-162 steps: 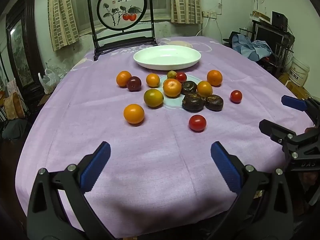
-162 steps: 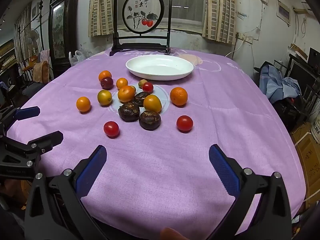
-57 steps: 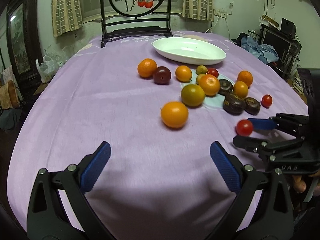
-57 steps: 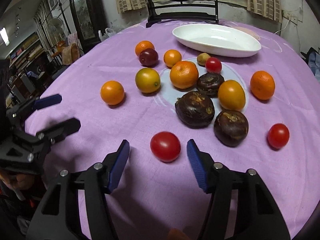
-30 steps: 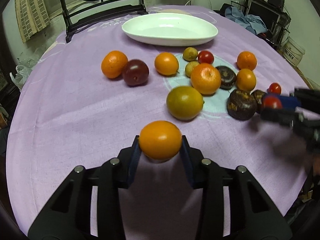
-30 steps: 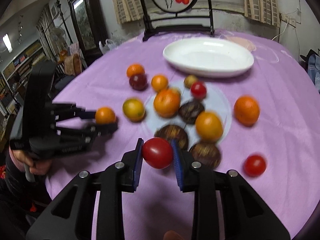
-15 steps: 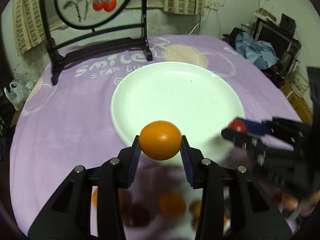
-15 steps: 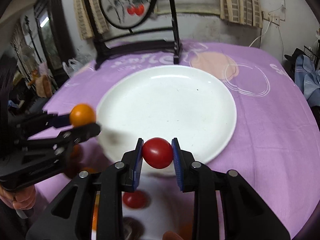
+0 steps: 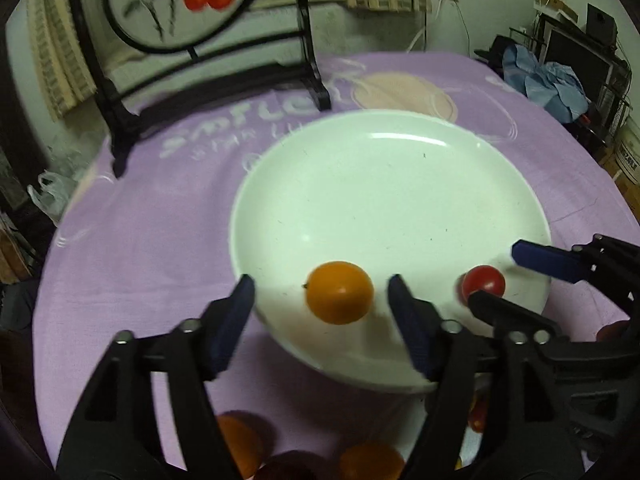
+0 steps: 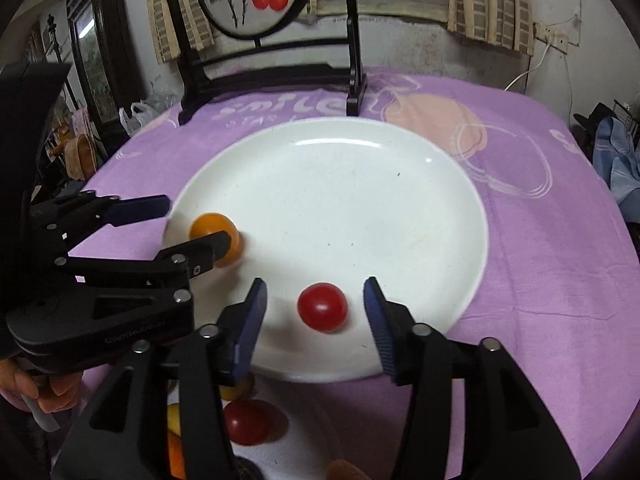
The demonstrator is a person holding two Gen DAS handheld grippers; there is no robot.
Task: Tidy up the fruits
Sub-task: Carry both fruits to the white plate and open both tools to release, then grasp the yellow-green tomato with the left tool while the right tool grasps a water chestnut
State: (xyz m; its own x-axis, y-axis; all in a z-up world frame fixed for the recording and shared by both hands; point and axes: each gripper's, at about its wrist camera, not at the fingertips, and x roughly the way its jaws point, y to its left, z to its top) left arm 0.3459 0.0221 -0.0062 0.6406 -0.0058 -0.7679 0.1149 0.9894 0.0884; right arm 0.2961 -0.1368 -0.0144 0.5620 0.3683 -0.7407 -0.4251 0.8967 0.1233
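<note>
**Two fruits plated, the rest still waiting**

The orange and tomato now lie near the front of the plate. The left tongs and right tongs both stand wide, empty; half a second ago each gripped its fruit. More fruit remains on the tabletop below the plate.

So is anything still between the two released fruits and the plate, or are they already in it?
Nothing visible stands in the way. The orange fruit and the red tomato already sit inside the white plate, each between the spread fingers of the left gripper and right gripper.
</note>
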